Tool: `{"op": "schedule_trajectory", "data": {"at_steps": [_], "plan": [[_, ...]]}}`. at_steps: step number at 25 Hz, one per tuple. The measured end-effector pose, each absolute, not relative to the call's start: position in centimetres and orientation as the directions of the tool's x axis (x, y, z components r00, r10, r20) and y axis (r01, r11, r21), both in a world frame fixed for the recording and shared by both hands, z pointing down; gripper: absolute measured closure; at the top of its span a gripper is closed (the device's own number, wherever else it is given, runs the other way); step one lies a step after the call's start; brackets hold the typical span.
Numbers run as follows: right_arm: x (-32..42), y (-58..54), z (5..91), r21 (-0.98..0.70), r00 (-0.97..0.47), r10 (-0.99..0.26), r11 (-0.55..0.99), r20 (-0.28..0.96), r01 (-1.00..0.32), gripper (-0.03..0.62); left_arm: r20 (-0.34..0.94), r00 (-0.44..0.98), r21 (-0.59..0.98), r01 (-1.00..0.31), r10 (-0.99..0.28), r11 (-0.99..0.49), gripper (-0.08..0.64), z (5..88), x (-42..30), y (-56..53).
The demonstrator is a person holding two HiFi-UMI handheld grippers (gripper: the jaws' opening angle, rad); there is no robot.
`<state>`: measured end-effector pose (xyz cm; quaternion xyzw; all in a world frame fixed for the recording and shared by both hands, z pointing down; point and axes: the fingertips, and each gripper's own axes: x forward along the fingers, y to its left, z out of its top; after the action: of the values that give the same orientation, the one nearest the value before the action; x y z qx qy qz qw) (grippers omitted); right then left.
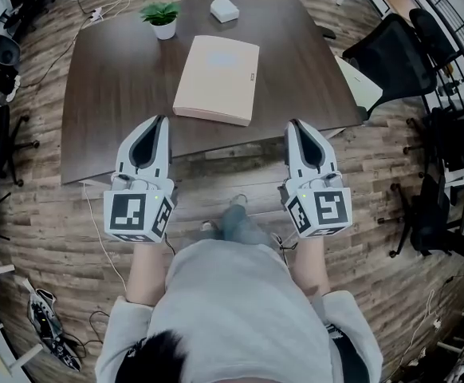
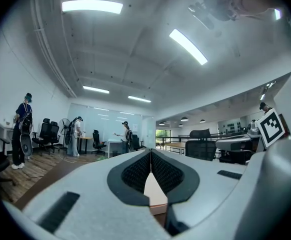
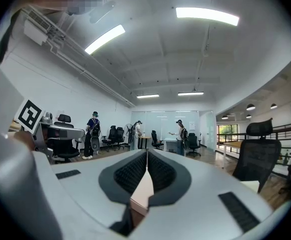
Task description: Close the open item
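A flat beige case [image 1: 216, 78] lies on the dark wooden table [image 1: 120, 94], its lid down flat. My left gripper [image 1: 162, 120] hovers at the table's near edge, left of the case, jaws shut on nothing. My right gripper [image 1: 294, 123] is level with it to the right of the case, also shut and empty. In the left gripper view the fingertips meet [image 2: 150, 151], and a strip of the beige case [image 2: 154, 191] shows below them. The right gripper view shows the same: tips together [image 3: 147, 152], beige case [image 3: 141, 191] beneath. Neither gripper touches the case.
A small potted plant [image 1: 162, 18] and a white power adapter [image 1: 224, 9] stand at the table's far edge. Black office chairs [image 1: 391, 46] stand to the right, and cables lie on the floor at the left. Several people stand far off in the room [image 2: 75, 136].
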<state>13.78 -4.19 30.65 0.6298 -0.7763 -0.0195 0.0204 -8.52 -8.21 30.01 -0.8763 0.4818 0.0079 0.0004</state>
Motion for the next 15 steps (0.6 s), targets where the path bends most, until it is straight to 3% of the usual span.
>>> {"op": "schedule_trajectory", "data": {"at_steps": [15], "plan": [[13.1, -1.2, 28.6, 0.063, -0.167, -0.984, 0.164, -0.057, -0.985, 0.578, -0.086, 0.546, -0.001, -0.836, -0.833, -0.548, 0.551, 28.3, -9.6, -5.6]]}}
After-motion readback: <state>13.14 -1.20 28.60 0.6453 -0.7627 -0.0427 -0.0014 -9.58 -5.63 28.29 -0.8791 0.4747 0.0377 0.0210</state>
